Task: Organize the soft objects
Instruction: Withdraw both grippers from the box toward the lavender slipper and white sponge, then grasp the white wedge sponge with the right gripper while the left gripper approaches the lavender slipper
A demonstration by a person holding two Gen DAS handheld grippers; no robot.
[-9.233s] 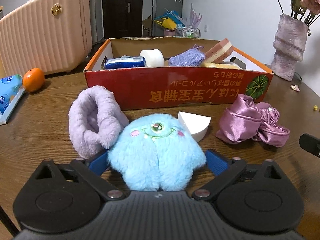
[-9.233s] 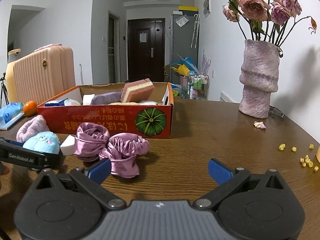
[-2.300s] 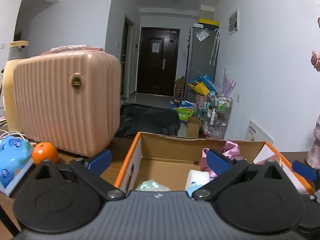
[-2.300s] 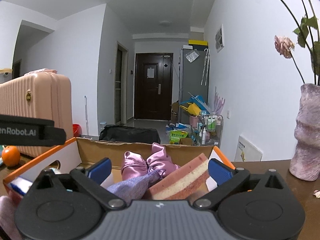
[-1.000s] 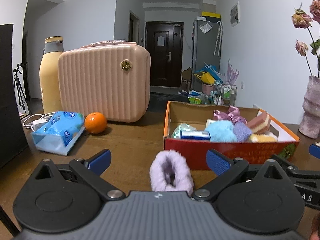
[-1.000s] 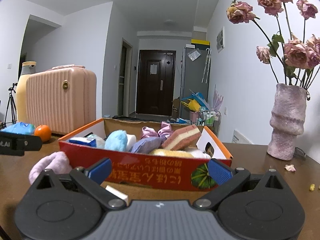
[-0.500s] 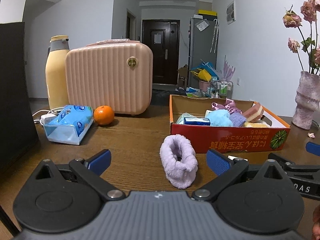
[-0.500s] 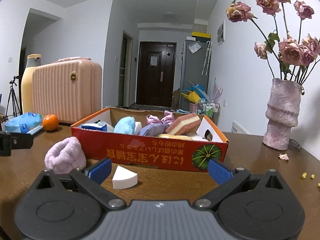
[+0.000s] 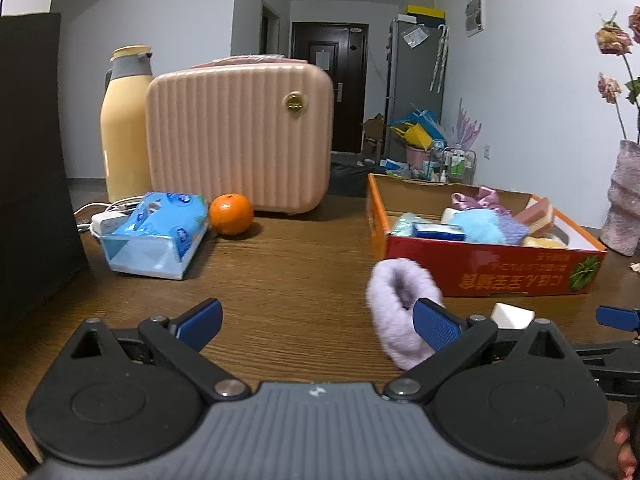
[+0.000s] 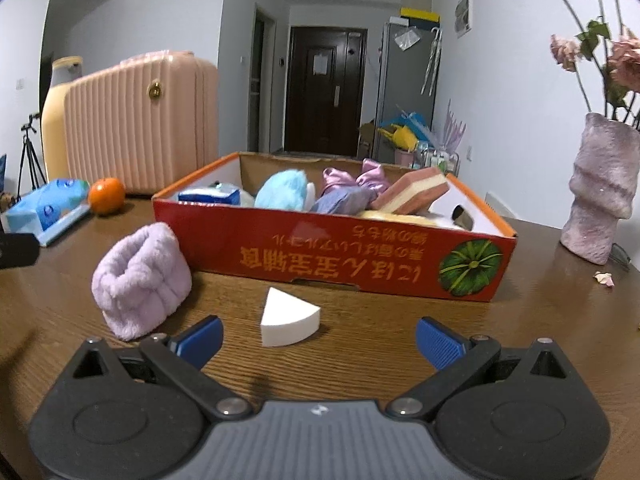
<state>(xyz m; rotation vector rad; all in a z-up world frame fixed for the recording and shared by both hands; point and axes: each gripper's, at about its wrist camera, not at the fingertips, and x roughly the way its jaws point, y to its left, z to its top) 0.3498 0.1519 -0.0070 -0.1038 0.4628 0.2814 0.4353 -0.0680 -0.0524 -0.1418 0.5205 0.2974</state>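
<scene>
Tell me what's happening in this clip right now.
A person is tidying soft things into a red cardboard box on a wooden table, with a hand-held gripper in each hand. The box already holds a blue plush, a satin scrunchie and a layered sponge, among others. A lilac fluffy headband and a white wedge sponge lie outside, in front of it. The left hand-held gripper and right hand-held gripper are both open and empty, the right one facing the wedge.

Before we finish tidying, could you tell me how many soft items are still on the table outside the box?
2: the lilac headband lies left of the box, and the white sponge sits just in front of it. Others may be hidden behind the box.
</scene>
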